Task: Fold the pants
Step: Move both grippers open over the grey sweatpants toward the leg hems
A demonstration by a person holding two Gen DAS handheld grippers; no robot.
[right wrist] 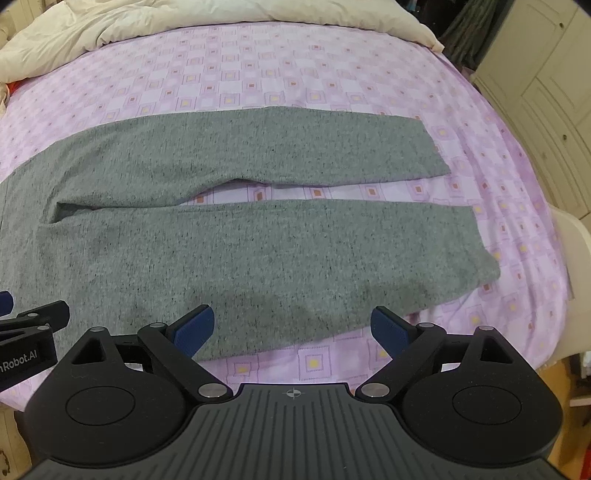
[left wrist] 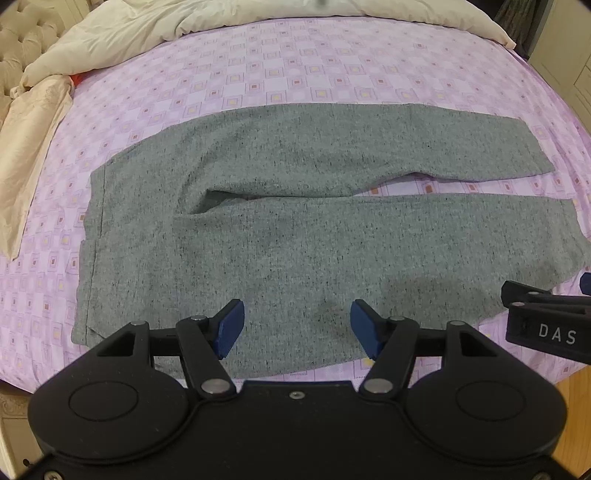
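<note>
The pants (left wrist: 295,229), a grey heathered knit with dark flecks, lie flat on the bed sheet (left wrist: 295,66), a thin lilac cotton printed with nested squares. Waistband is at the left; both straight legs run right, separated by a narrow wedge of sheet. The left gripper (left wrist: 297,326) and right gripper (right wrist: 293,328) hover above the near leg edge, ribbed blue pads apart and empty. A rumpled cream duvet (left wrist: 221,18) borders the far side.
</note>
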